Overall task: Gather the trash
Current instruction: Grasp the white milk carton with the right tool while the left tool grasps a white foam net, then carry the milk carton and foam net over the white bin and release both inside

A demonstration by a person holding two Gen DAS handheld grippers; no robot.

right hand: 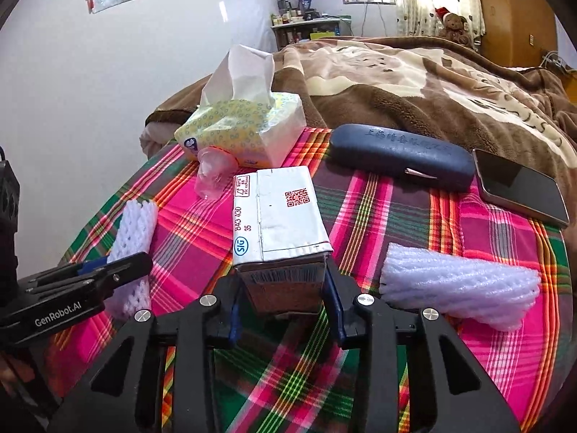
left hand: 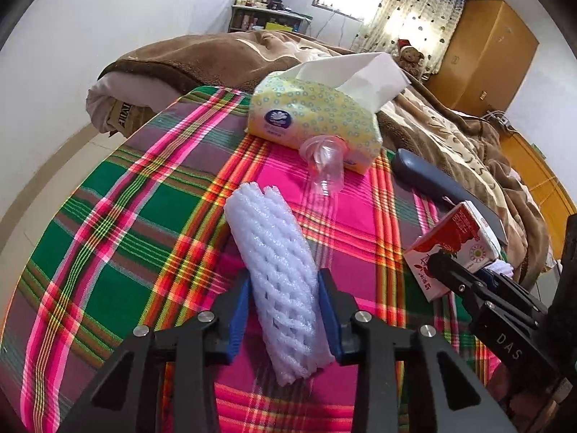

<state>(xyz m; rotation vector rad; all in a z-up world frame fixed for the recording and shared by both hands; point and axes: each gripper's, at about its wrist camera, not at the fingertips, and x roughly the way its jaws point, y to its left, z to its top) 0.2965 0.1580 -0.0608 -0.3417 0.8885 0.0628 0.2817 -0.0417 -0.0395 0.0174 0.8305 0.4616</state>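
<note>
Both grippers are closed on trash: the left gripper (left hand: pixel 285 310) clamps a foam net (left hand: pixel 277 274) whose long axis runs up the frame, and the right gripper (right hand: pixel 281 306) holds a drink carton (right hand: pixel 277 227) at centre. One more foam sleeve (right hand: pixel 458 288) lies crosswise at lower right in the right view, nearest the right gripper.

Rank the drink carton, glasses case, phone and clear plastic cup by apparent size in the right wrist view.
1. drink carton, though it sits nearest the camera
2. glasses case
3. phone, too close to the case to be certain
4. clear plastic cup
</note>
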